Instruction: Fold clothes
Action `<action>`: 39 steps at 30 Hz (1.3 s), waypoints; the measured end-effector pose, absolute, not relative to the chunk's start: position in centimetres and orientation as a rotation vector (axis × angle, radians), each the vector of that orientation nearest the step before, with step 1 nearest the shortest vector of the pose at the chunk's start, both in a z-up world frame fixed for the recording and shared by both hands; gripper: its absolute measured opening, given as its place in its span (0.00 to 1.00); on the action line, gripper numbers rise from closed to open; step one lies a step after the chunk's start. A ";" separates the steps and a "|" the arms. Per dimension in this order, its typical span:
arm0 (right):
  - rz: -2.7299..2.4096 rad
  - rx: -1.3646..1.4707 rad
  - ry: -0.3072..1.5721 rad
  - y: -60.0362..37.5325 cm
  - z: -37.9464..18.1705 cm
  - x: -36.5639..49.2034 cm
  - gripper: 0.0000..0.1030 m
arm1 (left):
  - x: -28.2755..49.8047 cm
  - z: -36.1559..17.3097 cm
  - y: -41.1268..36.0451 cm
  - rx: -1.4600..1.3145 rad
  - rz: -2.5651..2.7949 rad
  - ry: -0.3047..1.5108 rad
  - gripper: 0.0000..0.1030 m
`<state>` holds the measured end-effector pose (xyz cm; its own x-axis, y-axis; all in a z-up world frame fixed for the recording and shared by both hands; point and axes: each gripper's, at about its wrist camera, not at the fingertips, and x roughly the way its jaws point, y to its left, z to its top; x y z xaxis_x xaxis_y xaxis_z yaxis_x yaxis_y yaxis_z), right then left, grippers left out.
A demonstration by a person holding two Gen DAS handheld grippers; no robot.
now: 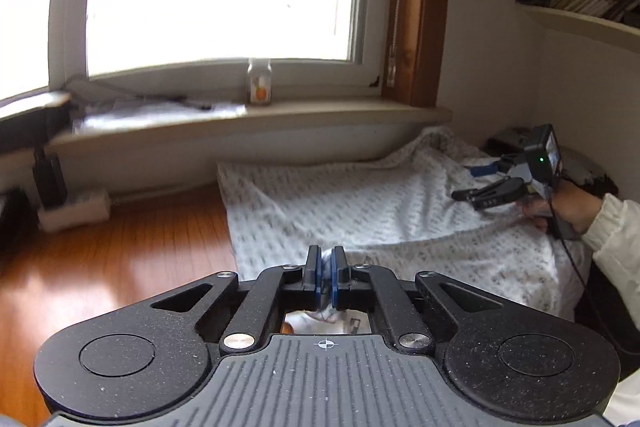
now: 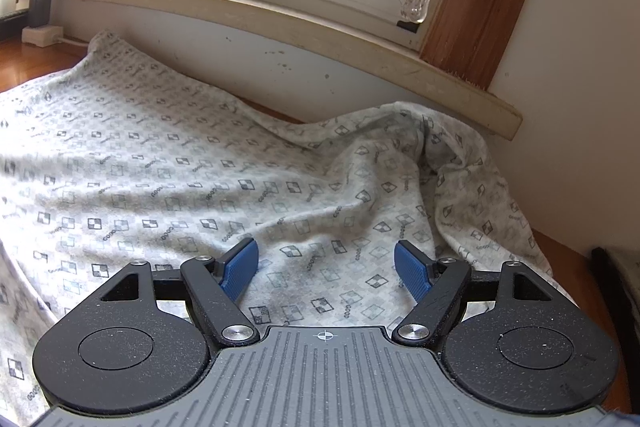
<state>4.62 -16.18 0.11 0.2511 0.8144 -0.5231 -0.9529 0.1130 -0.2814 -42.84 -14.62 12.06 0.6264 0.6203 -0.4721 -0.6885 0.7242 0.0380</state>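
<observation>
Soft patterned cloth (image 2: 168,163), light and limp, is spread on the wooden floor (image 1: 120,247) below the windowsill (image 2: 280,15). Its near edge is pinched by the left tongs (image 1: 328,267); the right tongs (image 2: 326,267) are held spread above it. Hems are judged the best hold.

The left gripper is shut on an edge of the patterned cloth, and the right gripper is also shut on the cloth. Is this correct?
Not fully. The left gripper is indeed shut on an edge of the patterned cloth. The right gripper, however, is open: the right wrist view shows its jaws spread wide above the cloth, with nothing between the blue pads.
</observation>
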 end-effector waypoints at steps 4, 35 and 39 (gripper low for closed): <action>1.322 -0.628 0.273 -16.1 0.2 4.7 0.72 | -40.2 9.5 -9.7 -0.143 0.806 0.684 0.00; 1.268 -0.407 0.639 -25.6 5.4 20.2 0.06 | -20.2 2.2 2.4 -0.280 0.545 0.470 0.73; 1.212 -0.365 0.537 -25.5 10.2 19.5 0.06 | -21.0 2.2 3.0 -0.335 0.502 0.431 0.74</action>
